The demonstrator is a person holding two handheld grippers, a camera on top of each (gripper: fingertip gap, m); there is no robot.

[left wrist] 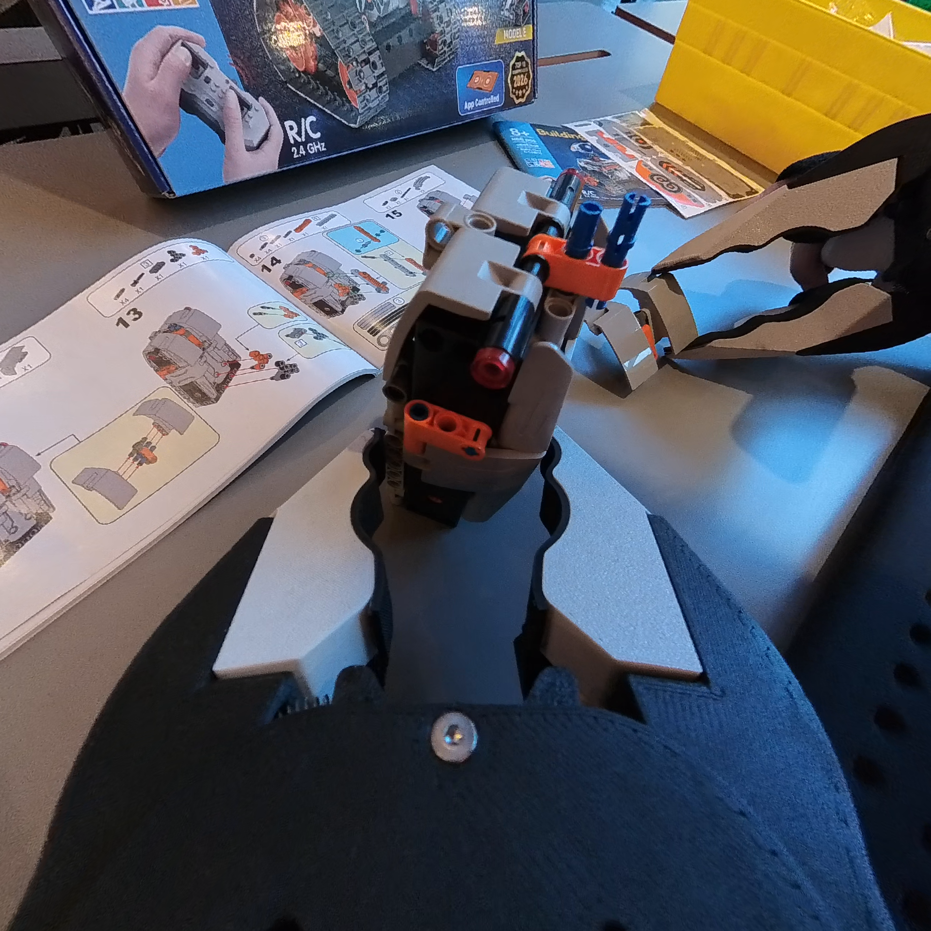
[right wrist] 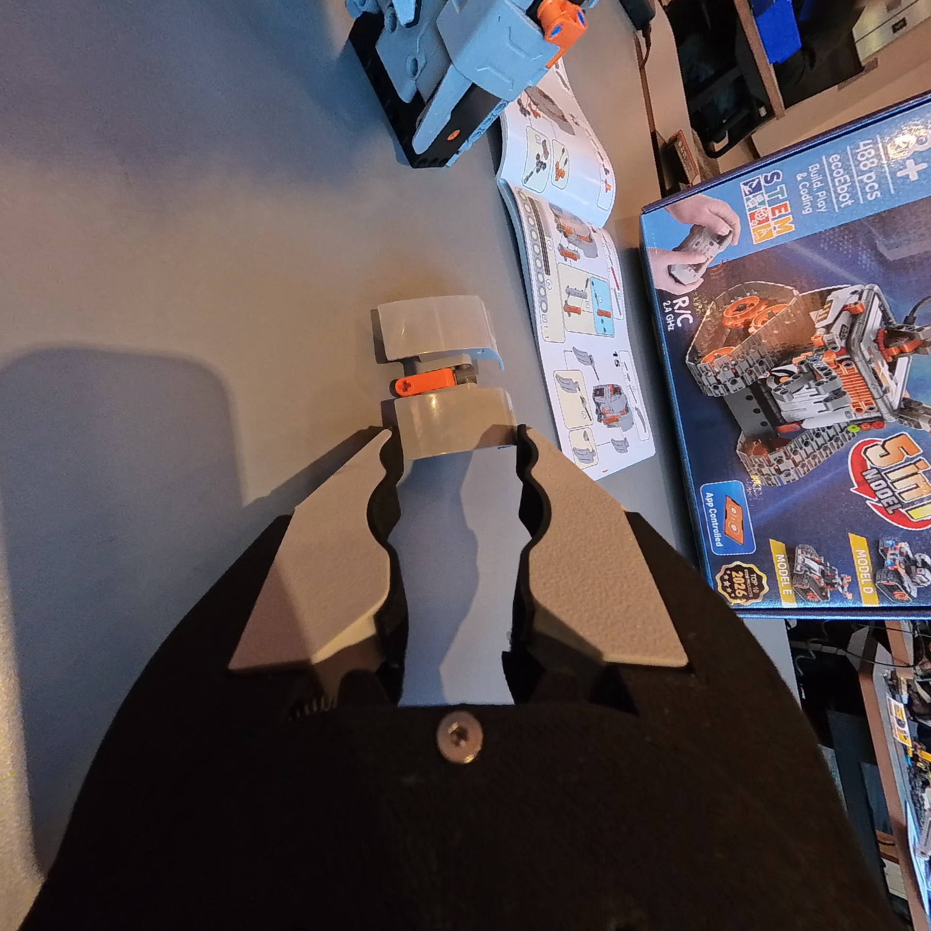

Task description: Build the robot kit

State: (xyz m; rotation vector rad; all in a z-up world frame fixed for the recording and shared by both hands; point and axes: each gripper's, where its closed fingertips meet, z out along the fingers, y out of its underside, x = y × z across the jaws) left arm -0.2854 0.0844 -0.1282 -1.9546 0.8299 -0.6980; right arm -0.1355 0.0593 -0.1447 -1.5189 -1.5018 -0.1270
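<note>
Left tongs clamp the base of a grey brick assembly, tilted up off the counter. Grip is low on a top-heavy build, so it could twist or shed its blue pins. Open manual lies left, toy box behind, yellow bin right.

Right tongs pinch a small grey curved-panel piece at its near edge only; it may pivot or slip. Manual and box crowd the right side.
</note>
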